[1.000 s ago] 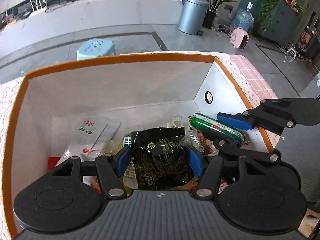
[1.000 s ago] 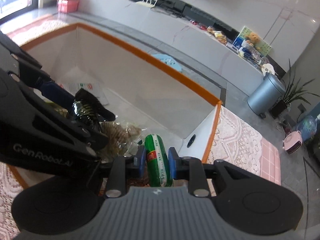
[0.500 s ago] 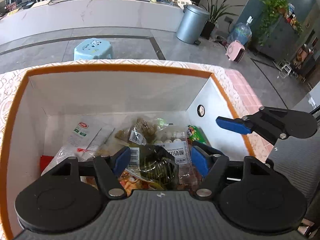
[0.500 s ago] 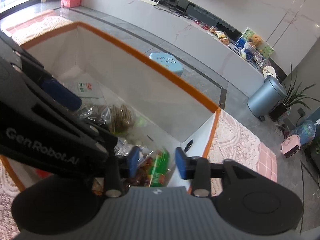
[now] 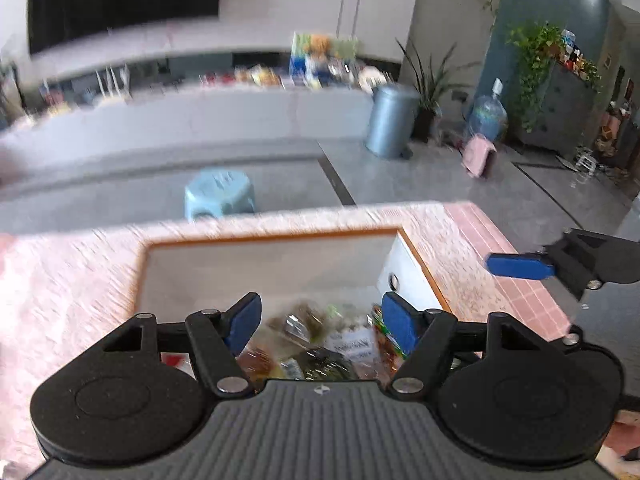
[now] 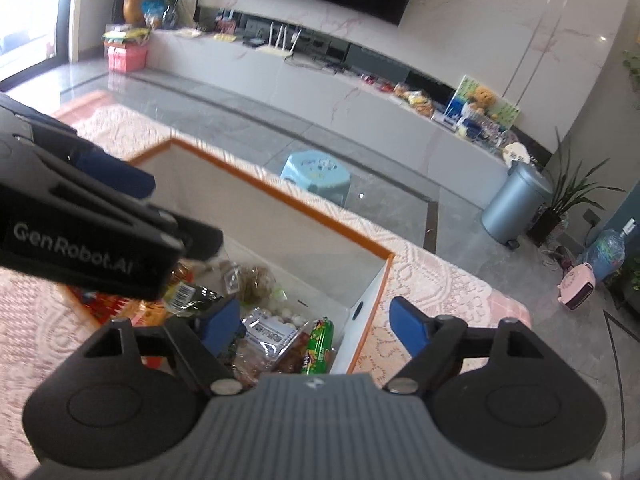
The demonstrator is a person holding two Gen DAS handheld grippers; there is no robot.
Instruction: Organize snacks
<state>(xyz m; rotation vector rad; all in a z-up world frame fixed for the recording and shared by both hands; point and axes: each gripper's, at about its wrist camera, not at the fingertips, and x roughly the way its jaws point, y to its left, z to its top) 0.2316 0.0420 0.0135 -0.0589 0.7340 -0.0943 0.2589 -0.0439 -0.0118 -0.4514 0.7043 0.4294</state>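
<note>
A white box with an orange rim [image 5: 272, 237] stands on the lace cloth and holds several snack packets. My left gripper [image 5: 320, 318] hangs open above the box with nothing between its blue pads. Below it a dark green packet [image 5: 326, 364] lies on the pile. My right gripper [image 6: 316, 320] is above the box's right end. Its jaws are opening and nothing is between them. The green tube snack [image 6: 318, 344] lies in the box's right corner beside a clear bag of white balls [image 6: 272, 326]. One right gripper pad [image 5: 520, 266] shows at the left view's right edge.
The pink lace tablecloth [image 5: 60, 280] surrounds the box, and its right edge [image 6: 500, 308] is close. On the floor beyond are a light blue stool [image 6: 316, 174], a grey bin [image 6: 516, 208] and a pink heater [image 6: 578, 286]. The left gripper's black frame [image 6: 80, 232] fills the right view's left side.
The left gripper let go of the dark packet and the right let go of the green tube. Both snacks now lie in the box. Both grippers have risen out of it with wider jaws.
</note>
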